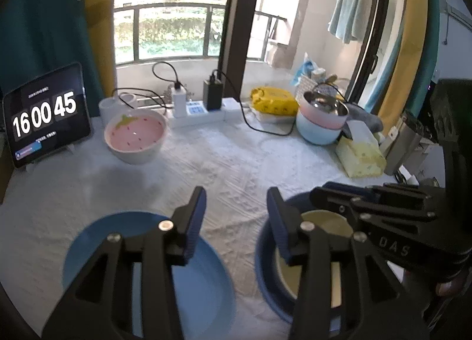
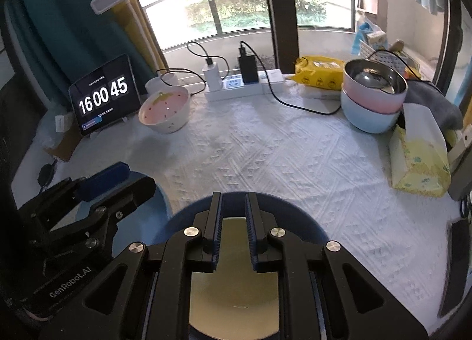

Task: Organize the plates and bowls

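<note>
Right wrist view shows the right hand-held gripper (image 2: 233,230) narrowly parted, empty, over the small cream plate (image 2: 233,284) on the dark blue plate (image 2: 309,229), while the left hand-held gripper (image 1: 236,222) is spread and empty beside the light blue round plate (image 1: 203,287); a careless lift could clip a rim.

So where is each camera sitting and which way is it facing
Left wrist: on the left tool, facing the window over the light blue plate; the right tool shows beside it.
Right wrist: on the right tool, above the yellow plate; the left tool shows.
Shared: strawberry bowl, tablet clock.
</note>
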Motion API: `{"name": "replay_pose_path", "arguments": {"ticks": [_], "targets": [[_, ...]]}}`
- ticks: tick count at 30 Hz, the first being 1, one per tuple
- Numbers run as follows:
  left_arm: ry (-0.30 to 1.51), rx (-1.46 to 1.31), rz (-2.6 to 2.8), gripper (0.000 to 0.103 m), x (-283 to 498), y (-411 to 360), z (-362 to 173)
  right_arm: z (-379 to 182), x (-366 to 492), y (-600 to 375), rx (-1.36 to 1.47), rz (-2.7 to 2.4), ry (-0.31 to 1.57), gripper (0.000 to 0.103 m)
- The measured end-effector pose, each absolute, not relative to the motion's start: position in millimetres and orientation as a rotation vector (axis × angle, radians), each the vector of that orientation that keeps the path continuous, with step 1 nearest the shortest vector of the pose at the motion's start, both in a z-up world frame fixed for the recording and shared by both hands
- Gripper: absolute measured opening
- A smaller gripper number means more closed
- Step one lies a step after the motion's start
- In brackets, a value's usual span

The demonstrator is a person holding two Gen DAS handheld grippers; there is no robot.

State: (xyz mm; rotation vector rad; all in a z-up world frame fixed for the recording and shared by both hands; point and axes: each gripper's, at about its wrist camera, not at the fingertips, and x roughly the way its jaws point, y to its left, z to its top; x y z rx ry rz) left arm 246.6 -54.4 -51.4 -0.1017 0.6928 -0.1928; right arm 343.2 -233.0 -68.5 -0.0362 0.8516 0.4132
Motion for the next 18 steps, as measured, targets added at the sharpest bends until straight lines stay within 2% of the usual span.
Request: {"name": "replay_pose_path", "arguments": {"ticks": [18], "targets": [[0.67, -0.163, -0.144, 0.044, 256.0, 27.5, -39.8, -47.1, 362.6, -158.1, -0.111, 0.46, 0.835, 0.016]]}}
